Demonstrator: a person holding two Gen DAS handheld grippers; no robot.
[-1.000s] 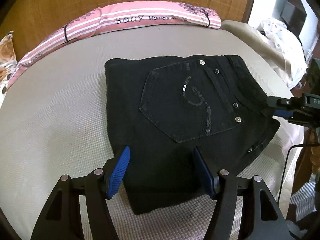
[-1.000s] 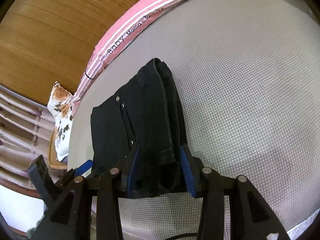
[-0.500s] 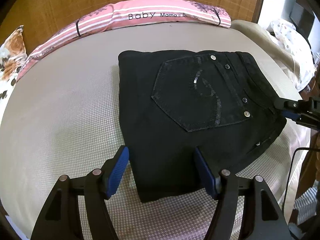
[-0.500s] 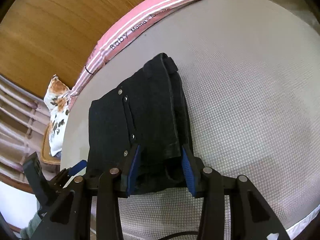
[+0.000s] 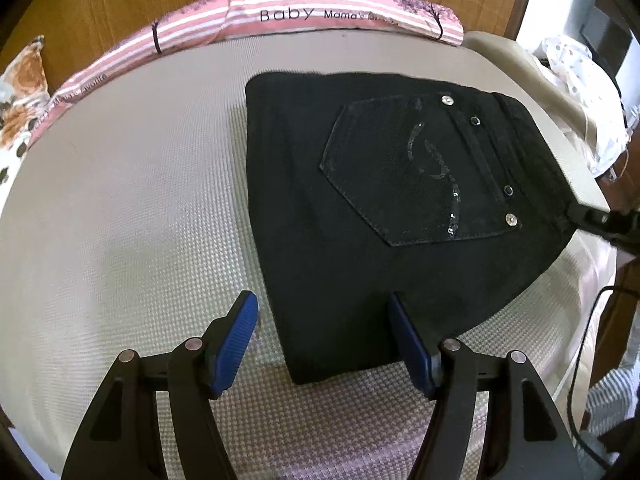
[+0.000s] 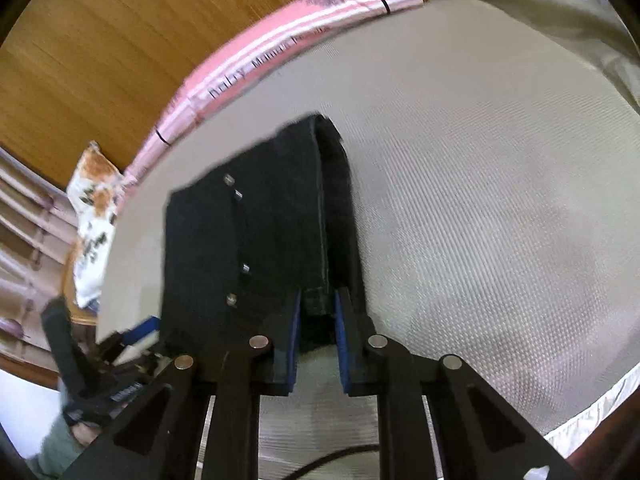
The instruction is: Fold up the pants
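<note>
My right claw [image 6: 316, 316] has just been closing; its jaws now stand narrow, pinching the waistband edge of the black pants [image 6: 256, 248] at the lower centre of its frame. Compared with a second ago, that grip is tighter, so I judge a final tidy or lift is next. My left claw [image 5: 324, 336] stands wide, 2 ribbed blue pads straddling the near corner without pressing. The denim lies folded in a thick rectangle, pocket stitched, rivets shiny. Beyond, the woven beige mattress [image 5: 120, 200], then a pink striped pillow [image 5: 304, 12].
</note>
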